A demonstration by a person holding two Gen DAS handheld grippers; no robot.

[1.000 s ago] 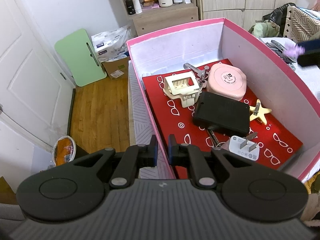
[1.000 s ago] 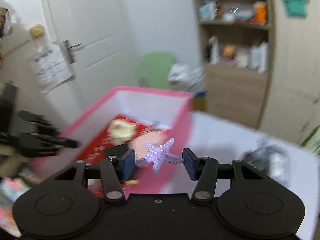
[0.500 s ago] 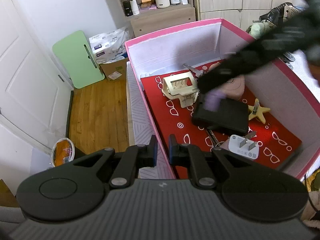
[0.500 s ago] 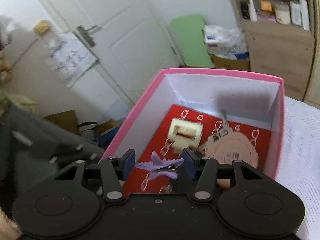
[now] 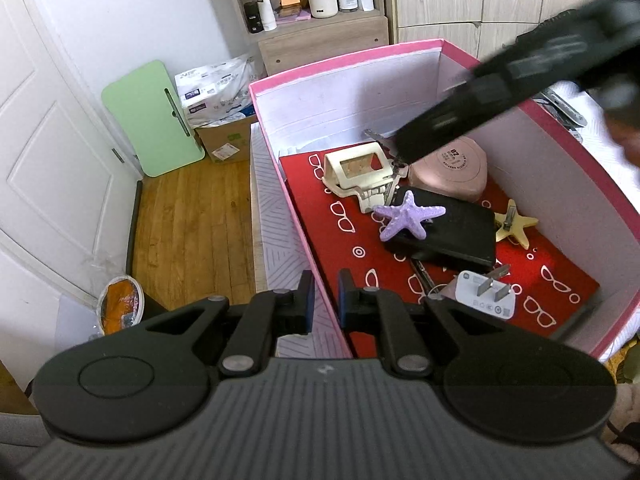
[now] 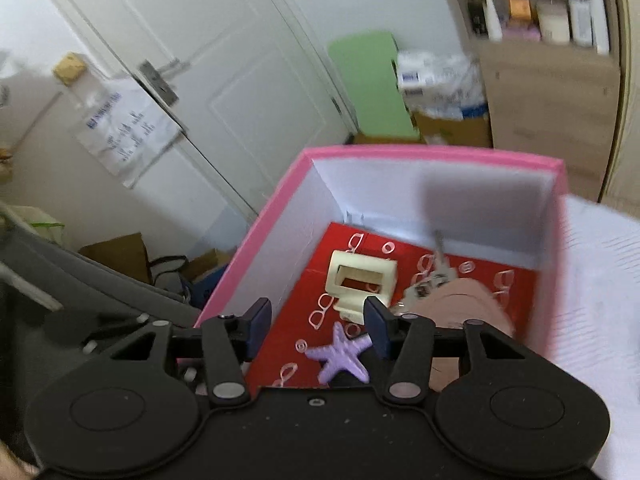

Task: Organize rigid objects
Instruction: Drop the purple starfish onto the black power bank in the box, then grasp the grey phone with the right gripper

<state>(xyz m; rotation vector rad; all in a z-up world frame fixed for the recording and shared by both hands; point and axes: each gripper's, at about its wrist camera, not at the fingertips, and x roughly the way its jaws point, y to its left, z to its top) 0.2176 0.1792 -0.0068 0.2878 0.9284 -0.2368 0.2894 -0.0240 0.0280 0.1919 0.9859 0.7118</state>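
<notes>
A pink box with a red patterned floor holds several objects. A purple starfish lies on a black flat case, also seen in the right wrist view. My right gripper is open above the box, the starfish lying free below it; its arm reaches in from the upper right. My left gripper is shut on the box's near left wall. A cream holder, pink case, yellow starfish and white plug lie inside.
The box sits on a white patterned bed cover. A white door, green board, cardboard box and a wooden shelf with bottles stand beyond. Wooden floor lies to the left.
My right gripper has opened and let go of the purple starfish, which now lies on the black case. The gripper has pulled up and back. The left gripper has not moved.
</notes>
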